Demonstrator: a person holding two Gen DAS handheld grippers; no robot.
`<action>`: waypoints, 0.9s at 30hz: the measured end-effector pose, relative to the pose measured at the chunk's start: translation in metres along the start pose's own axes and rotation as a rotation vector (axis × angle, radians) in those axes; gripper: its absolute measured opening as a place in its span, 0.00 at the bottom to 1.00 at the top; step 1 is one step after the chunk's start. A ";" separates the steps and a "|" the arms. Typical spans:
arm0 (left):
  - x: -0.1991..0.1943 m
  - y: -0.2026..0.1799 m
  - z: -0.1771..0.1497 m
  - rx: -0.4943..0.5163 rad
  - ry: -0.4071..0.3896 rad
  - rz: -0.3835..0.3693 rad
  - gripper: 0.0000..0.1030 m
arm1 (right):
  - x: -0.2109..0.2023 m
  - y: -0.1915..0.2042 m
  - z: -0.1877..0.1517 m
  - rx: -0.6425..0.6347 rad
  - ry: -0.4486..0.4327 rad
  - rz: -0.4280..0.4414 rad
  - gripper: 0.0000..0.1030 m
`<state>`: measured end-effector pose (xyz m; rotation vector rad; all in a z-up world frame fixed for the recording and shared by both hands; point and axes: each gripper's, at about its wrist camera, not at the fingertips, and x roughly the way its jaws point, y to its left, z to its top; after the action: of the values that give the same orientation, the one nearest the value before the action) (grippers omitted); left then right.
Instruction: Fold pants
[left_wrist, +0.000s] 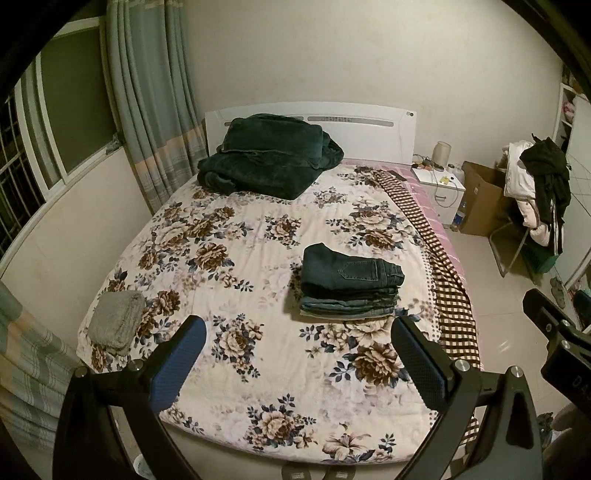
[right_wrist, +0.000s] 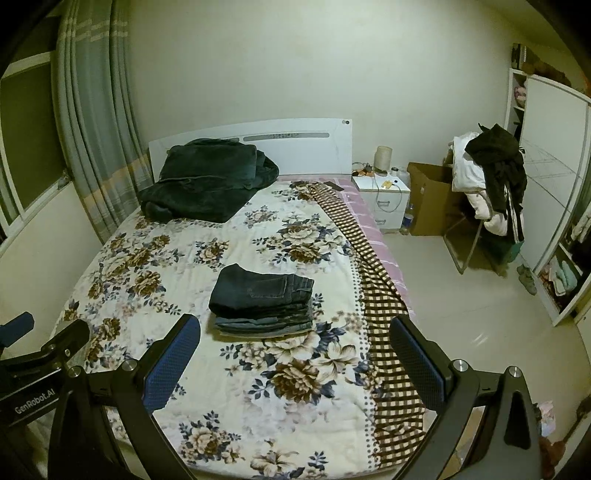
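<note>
Hovering over a bed with a finished stack

Spreading wide and holding nothing, the left tongs and right tongs hang above the near end of the bed, clear of the floral cover. Beyond them, near the bed's right side, lies a stack of folded pants, dark denim on top, a back pocket showing. A grey folded cloth sits at the left edge; a dark green blanket is heaped by the headboard.

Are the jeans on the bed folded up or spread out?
Folded. The jeans sit in a neat stack on the flowery bed cover.
</note>
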<state>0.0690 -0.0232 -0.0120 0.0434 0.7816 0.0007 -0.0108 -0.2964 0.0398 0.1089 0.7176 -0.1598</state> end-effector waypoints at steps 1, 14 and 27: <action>0.000 0.000 0.000 0.000 0.001 -0.001 0.99 | 0.000 0.000 0.000 0.000 -0.001 -0.001 1.00; -0.004 -0.003 0.002 -0.003 -0.008 -0.001 0.99 | 0.000 0.001 0.000 0.000 -0.005 0.005 1.00; -0.010 -0.006 0.011 -0.003 -0.016 -0.001 1.00 | -0.001 0.012 -0.001 0.001 -0.007 0.011 1.00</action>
<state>0.0696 -0.0302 0.0023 0.0403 0.7655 0.0004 -0.0102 -0.2839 0.0401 0.1130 0.7101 -0.1494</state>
